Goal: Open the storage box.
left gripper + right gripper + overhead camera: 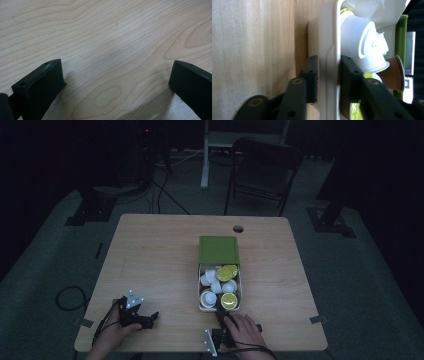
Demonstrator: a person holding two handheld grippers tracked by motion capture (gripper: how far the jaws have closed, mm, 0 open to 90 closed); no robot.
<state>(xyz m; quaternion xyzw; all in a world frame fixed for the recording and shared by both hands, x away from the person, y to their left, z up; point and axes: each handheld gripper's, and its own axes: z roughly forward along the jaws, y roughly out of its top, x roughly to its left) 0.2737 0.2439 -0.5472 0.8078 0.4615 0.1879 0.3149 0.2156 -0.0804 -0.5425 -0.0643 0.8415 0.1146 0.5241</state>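
Right, your right gripper (328, 80) has its jaws clamped on the near wall of the white tray (200, 295) at frame ctr-bottom, w/ left gripper (145, 319) spread wide over bare tabletop (150, 255), lower left.

A pale wood-grain worktop (160, 255) with rounded corners and a cable hole (238, 228) near its far edge carried a white tray (199, 292) of small capsules, right of centre, with a green lid (218, 250) at the tray's far end.
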